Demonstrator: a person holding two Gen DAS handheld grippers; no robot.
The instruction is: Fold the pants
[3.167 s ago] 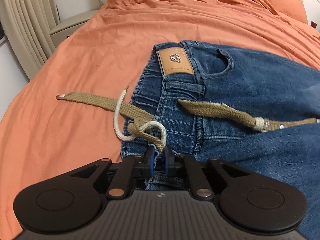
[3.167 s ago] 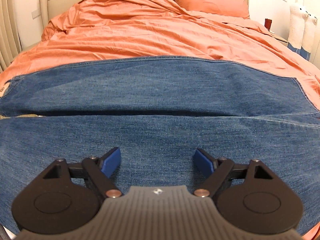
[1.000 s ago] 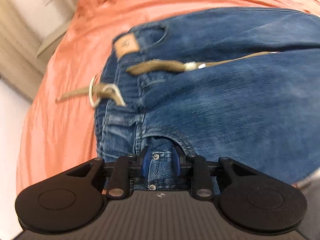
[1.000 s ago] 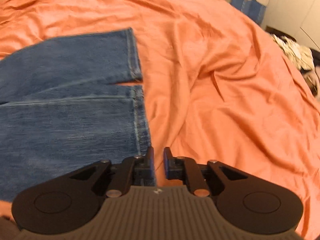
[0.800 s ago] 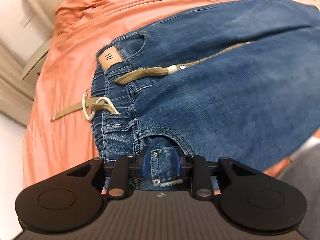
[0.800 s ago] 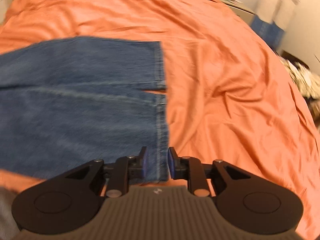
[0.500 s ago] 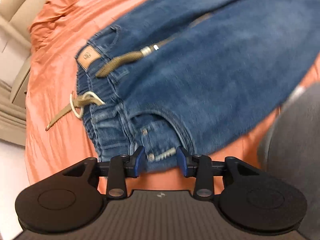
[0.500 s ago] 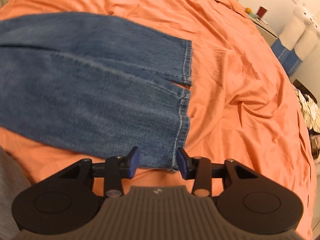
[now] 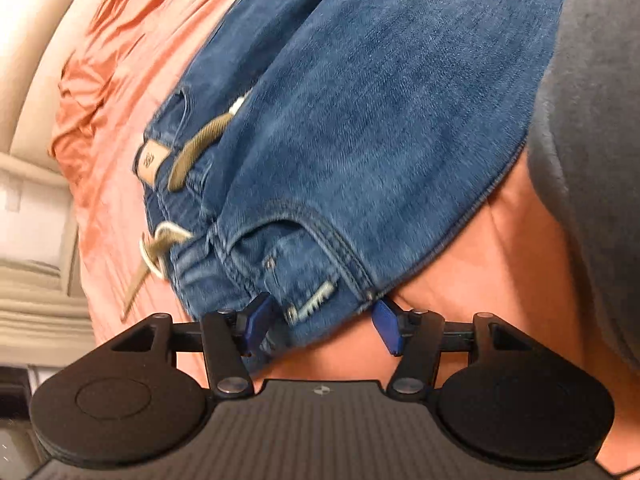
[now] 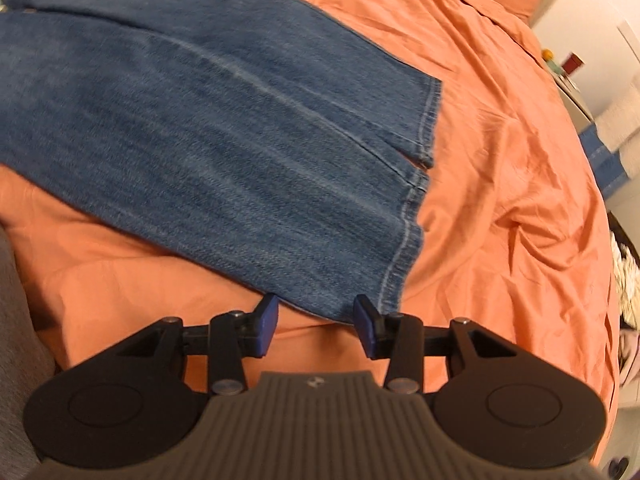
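Blue jeans lie flat on the orange bed. In the left wrist view I see their waistband end (image 9: pixel 304 240) with a tan leather patch (image 9: pixel 150 160) and a khaki drawstring belt (image 9: pixel 196 148). My left gripper (image 9: pixel 320 326) is open and empty, its jaws wide apart at the waistband's near corner. In the right wrist view the two leg hems (image 10: pixel 416 184) lie side by side. My right gripper (image 10: pixel 316 320) is open and empty just short of the near hem corner.
The orange bedsheet (image 10: pixel 500 160) spreads around the jeans, wrinkled to the right. A grey-clad part of the person (image 9: pixel 592 120) fills the right of the left wrist view. A beige headboard (image 9: pixel 36 48) and a nightstand (image 10: pixel 572 80) stand beyond the bed.
Both grippers were shut on the jeans, left on the waistband and right on the hem. Both have opened, let go and drawn back; the jeans now lie on the bed.
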